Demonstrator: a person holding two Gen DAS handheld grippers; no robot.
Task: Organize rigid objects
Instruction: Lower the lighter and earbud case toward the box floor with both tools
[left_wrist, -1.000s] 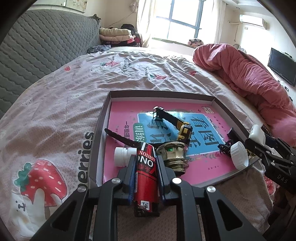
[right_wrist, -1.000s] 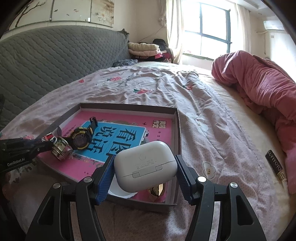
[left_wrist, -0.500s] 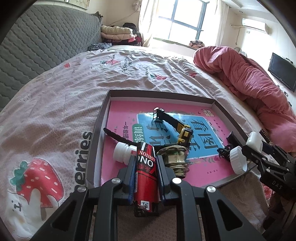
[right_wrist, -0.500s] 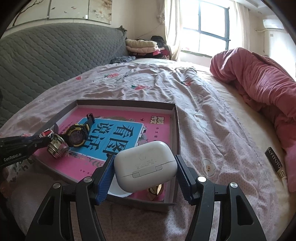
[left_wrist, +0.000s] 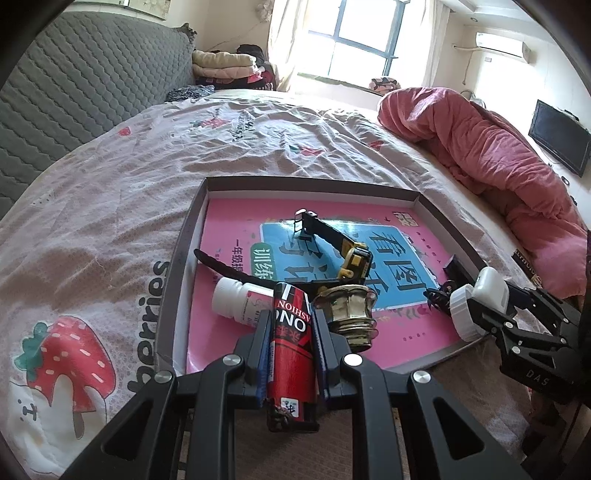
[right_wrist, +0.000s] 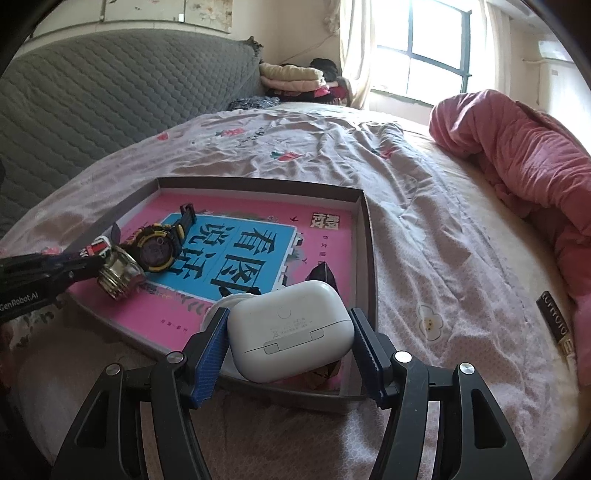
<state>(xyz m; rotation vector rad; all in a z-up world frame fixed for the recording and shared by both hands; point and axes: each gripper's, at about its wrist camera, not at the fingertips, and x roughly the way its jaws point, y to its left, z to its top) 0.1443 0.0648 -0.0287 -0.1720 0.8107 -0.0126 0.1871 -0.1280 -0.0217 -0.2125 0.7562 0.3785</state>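
Left claw (left_wrist: 289, 341) is clamped on a red tube (left_wrist: 291, 347), long way pointing far, over the near edge of the tray (left_wrist: 373, 188). Right claw (right_wrist: 290, 341) squeezes a white case (right_wrist: 290, 328) over the tray's near right corner, so both things go just ahead and down.

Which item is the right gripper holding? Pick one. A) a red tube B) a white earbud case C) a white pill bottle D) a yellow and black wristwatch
B: in the right wrist view, the white earbud case sits clamped between the right gripper's blue pads, above the tray's near corner.
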